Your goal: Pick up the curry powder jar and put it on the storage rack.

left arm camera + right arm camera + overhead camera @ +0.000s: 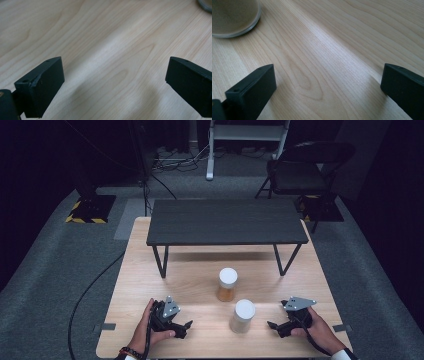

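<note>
Near the front edge of the light wooden table (135,270) | left gripper (184,326) and right gripper (274,326) rest low, jaws spread wide and empty | flanking the pale white-lidded jar (242,316), apparently staged for a reach | amber white-lidded jar (227,284) stands just behind, mid-table.

Light wooden table (140,270) on grey carpet floor (45,270). Dark low shelf on black metal legs (226,221) stands on it. Black folding chair (300,167) behind right, white frame stand (247,135) rear, black cables (172,162), dark surroundings.
</note>
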